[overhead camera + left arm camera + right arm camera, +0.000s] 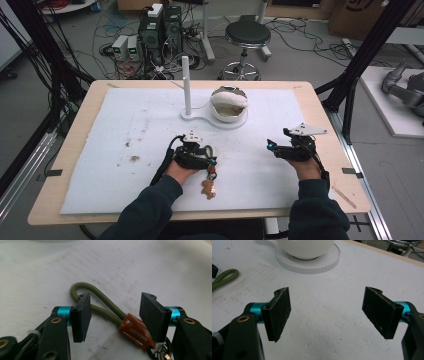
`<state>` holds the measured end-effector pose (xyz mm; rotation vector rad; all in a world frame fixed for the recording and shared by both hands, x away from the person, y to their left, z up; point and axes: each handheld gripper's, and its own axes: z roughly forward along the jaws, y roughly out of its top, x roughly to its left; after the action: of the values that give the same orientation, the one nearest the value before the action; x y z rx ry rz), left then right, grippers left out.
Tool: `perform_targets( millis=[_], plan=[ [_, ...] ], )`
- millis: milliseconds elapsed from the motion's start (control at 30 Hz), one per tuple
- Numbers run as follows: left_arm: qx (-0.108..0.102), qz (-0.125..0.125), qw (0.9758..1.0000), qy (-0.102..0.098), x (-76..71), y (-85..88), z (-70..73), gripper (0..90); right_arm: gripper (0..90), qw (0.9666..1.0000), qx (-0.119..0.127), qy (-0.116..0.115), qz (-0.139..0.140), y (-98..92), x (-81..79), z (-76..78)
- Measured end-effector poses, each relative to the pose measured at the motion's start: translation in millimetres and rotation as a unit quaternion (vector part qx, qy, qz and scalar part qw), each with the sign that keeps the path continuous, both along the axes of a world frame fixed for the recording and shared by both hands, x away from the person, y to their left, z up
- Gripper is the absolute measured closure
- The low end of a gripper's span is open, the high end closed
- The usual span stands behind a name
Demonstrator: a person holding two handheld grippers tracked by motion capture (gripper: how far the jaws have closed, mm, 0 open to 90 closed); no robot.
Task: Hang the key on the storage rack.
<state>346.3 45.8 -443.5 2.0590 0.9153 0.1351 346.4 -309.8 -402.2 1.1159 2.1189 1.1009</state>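
Near the tabletop's front edge | green cord loop (100,302) lies slantwise between left gripper (115,315) pads, not squeezed | right gripper (329,312) wide, empty

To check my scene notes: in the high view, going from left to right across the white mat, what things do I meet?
Left gripper above the keychain → white post → white bowl → right gripper.
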Motion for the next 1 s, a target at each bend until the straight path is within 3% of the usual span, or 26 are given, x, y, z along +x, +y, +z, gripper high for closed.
perform_targets(
  millis=[33,167,233,267,333,467,600,633,700,767,833,867,900,1000],
  plan=[
    [0.016,-0.001,0.9999,0.003,-1.5,-2.5,-1.1,40.9,23.4,1.0,-0.001,0.0,0.0,-0.5,0.0,0.0],
    [0.045,0.009,0.9988,-0.016,-7.0,-9.5,-1.1,40.0,23.4,1.0,-0.001,0.002,0.0,-0.7,0.3,-0.8],
    [0.066,0.002,0.9972,-0.034,-9.2,-12.7,-0.2,45.1,23.4,1.0,-0.002,0.001,0.0,-0.2,0.1,-0.7],
    [0.067,-0.009,0.997,-0.039,-9.1,-12.2,0.5,57.5,23.4,1.0,-0.002,0.002,0.0,0.1,-0.2,-0.6],
    [0.07,-0.02,0.9965,-0.042,-6.3,-9.6,0.2,69.5,23.4,1.0,-0.002,-0.002,0.003,-0.1,-0.2,-0.5],
    [0.064,-0.026,0.9972,-0.031,6.4,3.9,1.4,72.1,23.4,1.0,0.0,0.0,0.001,-0.7,-1.0,-0.1],
    [0.046,-0.002,0.9987,-0.02,16.1,17.1,-0.5,72.0,23.4,1.0,-0.001,0.0,0.003,-0.9,-0.7,-0.5],
    [0.05,0.009,0.9984,-0.023,16.1,17.7,-0.2,69.5,23.4,1.0,0.0,0.0,0.003,-0.8,-0.5,-0.6],
    [0.058,0.033,0.9976,-0.022,13.0,15.6,0.5,45.4,23.7,1.0,0.0,0.0,0.005,-0.9,-0.3,-0.7],
    [0.083,0.032,0.9953,-0.037,6.4,12.6,0.0,43.2,23.8,1.0,0.0,0.0,0.005,-0.9,-0.2,-0.8],
    [0.102,0.035,0.9925,-0.058,-0.3,9.2,-1.2,44.8,23.8,1.0,0.001,0.001,0.004,-1.0,0.0,-0.8],
    [0.098,0.033,0.993,-0.057,-1.4,8.8,-1.0,49.7,23.8,1.0,0.0,0.002,0.004,-0.8,-0.1,-1.0],
    [0.094,0.026,0.9934,-0.061,-2.0,8.9,-1.2,60.5,23.8,1.0,0.0,0.001,0.004,-0.8,0.0,-1.0],
    [0.076,0.022,0.9956,-0.05,0.4,12.7,-0.9,69.3,23.8,1.0,0.001,0.0,0.004,-0.4,-0.7,-0.5]
  ],
)
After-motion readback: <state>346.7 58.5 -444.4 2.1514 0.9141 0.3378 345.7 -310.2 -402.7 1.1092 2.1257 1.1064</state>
